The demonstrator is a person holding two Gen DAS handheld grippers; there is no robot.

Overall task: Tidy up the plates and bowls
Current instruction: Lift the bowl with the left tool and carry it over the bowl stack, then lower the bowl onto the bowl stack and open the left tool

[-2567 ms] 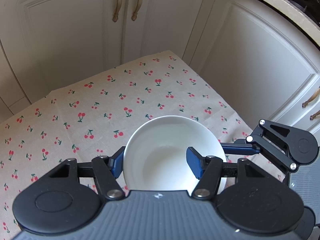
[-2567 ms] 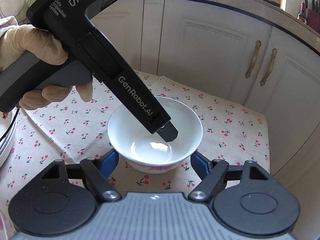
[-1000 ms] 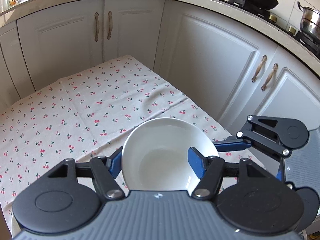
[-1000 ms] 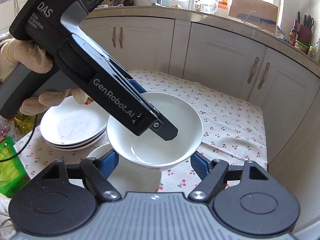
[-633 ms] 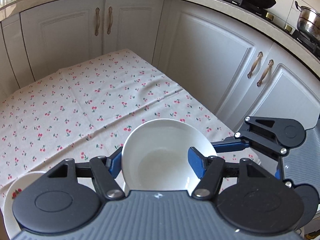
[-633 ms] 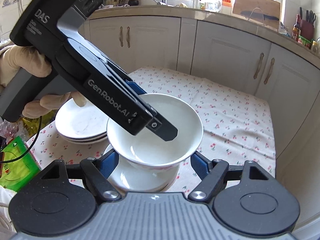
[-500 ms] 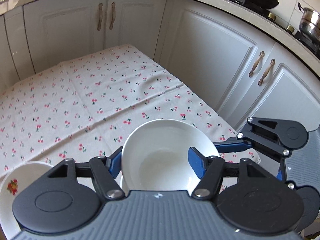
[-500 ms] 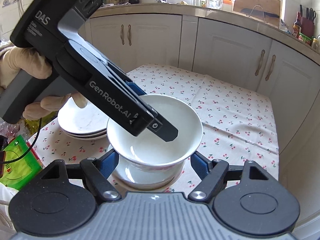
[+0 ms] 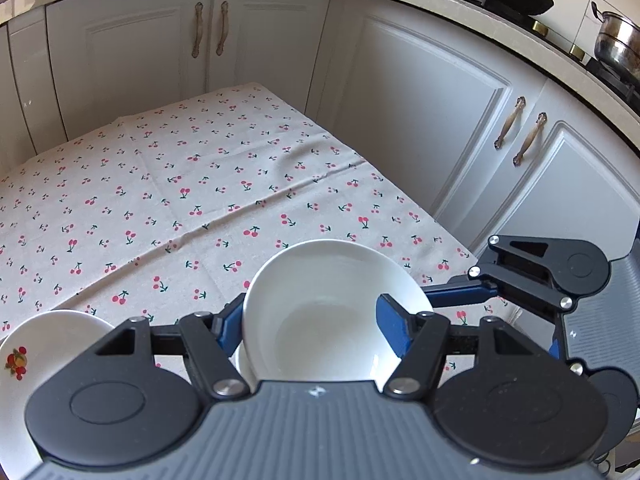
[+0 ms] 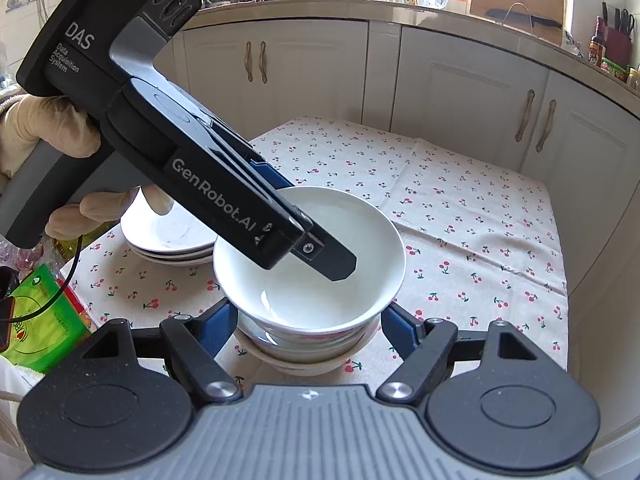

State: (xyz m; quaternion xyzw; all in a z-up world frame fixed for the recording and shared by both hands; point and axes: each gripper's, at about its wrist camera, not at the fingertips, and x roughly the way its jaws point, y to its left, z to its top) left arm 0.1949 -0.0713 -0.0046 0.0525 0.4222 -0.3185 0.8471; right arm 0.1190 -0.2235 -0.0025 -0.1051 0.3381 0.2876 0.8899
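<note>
white bowl (image 10: pixel 310 256), the piece being stacked, hangs low over a second bowl (image 10: pixel 308 354) that sits on the cherry-print tablecloth (image 10: pixel 460 208), its foot already within the lower rim; whether the two touch cannot be told. left gripper (image 10: pixel 332 258) comes in steeply from the upper left and pinches the near-left wall of the bowl, one finger inside and one outside, clamped on the rim; this one-sided hold leaves the underside free to settle into the bowl beneath. in the left wrist view the same clamp shows as blue pads (image 9: pixel 390 330) pressed against the rim of the bowl (image 9: pixel 332 312). right gripper (image 10: pixel 308 326) waits level at the near side with its fingers spread wide, one on each side of the lower bowl and touching neither, apparently ready to steady the stack. stack of plates (image 10: pixel 172 240) lies just beyond and left of the bowls, near but apart, so plates and bowls form separate piles. green packet (image 10: pixel 44 320) lies at the left edge. open cloth extends to the far side and to the right up to the table edge, with white cabinets (image 10: pixel 460 92) close behind; the freest withdrawal path for the left gripper is judged to be back up along its own steep line, since a sideways pull would tip the bowl toward the plates.
</note>
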